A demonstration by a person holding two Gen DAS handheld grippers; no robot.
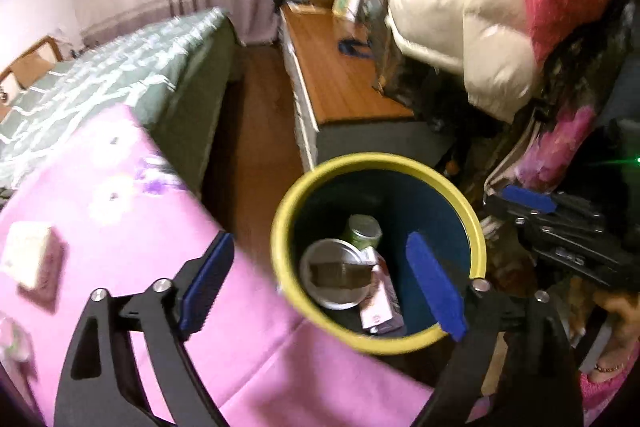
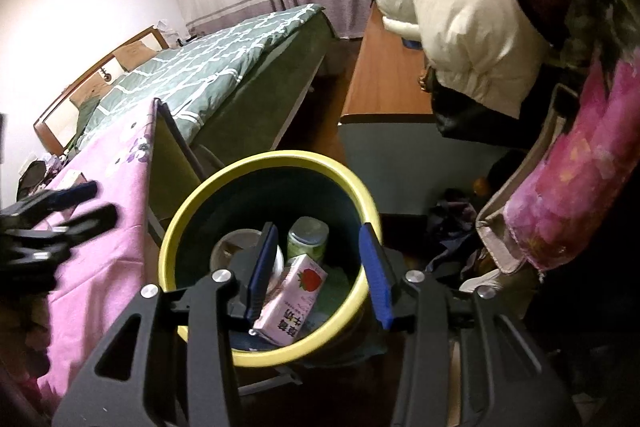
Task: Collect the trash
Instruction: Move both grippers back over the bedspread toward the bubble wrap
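A yellow-rimmed, dark blue trash bin stands on the floor beside the pink-covered table. Inside it lie a pink strawberry milk carton, a green jar and a round silvery dish. My left gripper hovers over the bin with its blue pads spread wide and nothing between them. My right gripper also hangs over the bin, jaws apart; the carton shows below them and is not pinched. Each gripper appears at the edge of the other's view, the right gripper and the left gripper.
The table's pink flowered cloth carries a small white box. A bed with a green quilt lies beyond. A low wooden cabinet runs along the right, with puffy jackets hanging over it. Clutter lies on the floor at the right.
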